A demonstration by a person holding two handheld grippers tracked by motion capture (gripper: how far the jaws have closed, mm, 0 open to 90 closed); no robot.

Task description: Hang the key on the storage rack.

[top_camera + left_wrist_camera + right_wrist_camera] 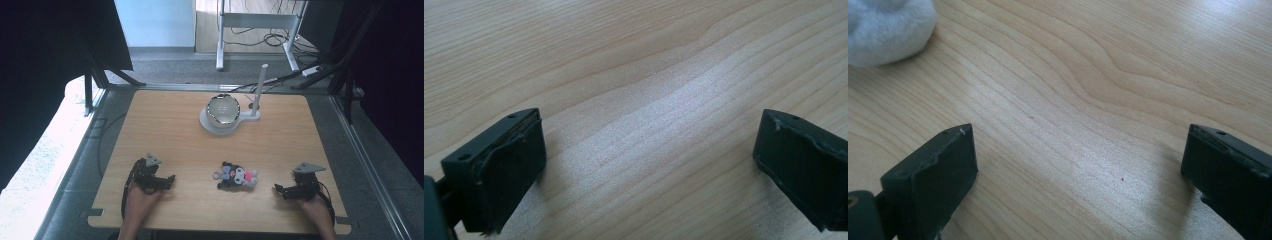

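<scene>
A small black, white and pink plush toy [236, 176] lies on the wooden table [175, 135] near its front middle. My left gripper [169, 181] rests on the table to the toy's left, pointing right, open with bare wood between its jaws [649, 165]. On the toy's right, my right gripper [278, 189] points left toward it, open and holding nothing [1078, 170]. A white fuzzy part of the toy [885, 27] shows at the top left of the right gripper view. A white bowl [223, 110] sits on a white base at the back middle.
A white upright post [259, 90] rises from the base just right of the bowl. Dark frame rails run along the table's sides. Beyond the far edge are a desk's legs and cables on the floor.
</scene>
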